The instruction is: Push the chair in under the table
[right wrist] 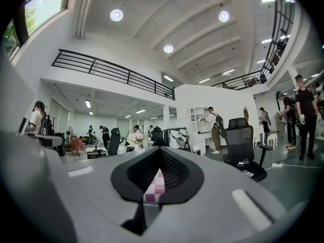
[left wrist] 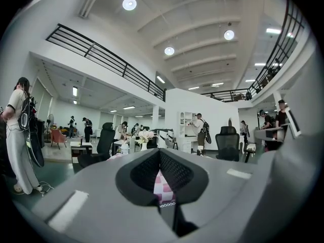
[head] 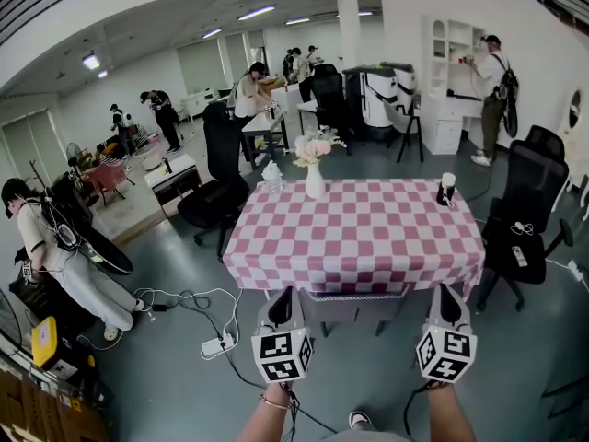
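Observation:
A table (head: pixel 359 233) under a pink-and-white checked cloth stands in front of me. A grey chair (head: pixel 354 304) sits tucked beneath its near edge, mostly hidden by the cloth overhang. My left gripper (head: pixel 283 295) and right gripper (head: pixel 448 293) point level at that near edge, one on each side of the chair, both shut and holding nothing. In the left gripper view the shut gripper (left wrist: pixel 160 152) shows only a sliver of checked cloth (left wrist: pixel 163 184) between the jaws. The right gripper view shows the same: shut gripper (right wrist: pixel 161 151), cloth (right wrist: pixel 155 186).
A flower vase (head: pixel 314 171), a bottle (head: pixel 272 177) and a dark cup (head: pixel 446 190) stand on the table. Black office chairs flank it at left (head: pixel 216 196) and right (head: pixel 526 219). Cables and a power strip (head: pixel 218 343) lie on the floor left of me. A person (head: pixel 55 265) stands far left.

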Demonstrator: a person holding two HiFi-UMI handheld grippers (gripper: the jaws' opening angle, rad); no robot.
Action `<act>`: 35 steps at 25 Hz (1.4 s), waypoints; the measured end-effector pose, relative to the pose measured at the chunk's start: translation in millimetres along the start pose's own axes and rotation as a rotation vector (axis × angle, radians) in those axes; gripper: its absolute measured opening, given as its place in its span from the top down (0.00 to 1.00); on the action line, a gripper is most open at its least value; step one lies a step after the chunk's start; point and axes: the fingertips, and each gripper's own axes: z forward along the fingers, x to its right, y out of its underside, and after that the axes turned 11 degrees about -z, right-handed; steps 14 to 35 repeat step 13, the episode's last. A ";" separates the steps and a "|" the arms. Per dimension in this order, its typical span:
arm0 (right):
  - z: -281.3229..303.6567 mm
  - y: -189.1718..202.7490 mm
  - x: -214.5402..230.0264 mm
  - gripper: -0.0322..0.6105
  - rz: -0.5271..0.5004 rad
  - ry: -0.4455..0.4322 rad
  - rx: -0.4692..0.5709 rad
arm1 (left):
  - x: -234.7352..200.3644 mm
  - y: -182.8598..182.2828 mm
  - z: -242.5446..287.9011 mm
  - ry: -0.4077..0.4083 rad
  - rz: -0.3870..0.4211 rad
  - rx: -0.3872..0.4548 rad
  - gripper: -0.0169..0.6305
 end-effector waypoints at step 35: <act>-1.2 6.6 11.2 0.94 -0.001 -0.002 -0.015 | 2.2 12.6 1.5 -0.006 -0.013 -0.026 0.97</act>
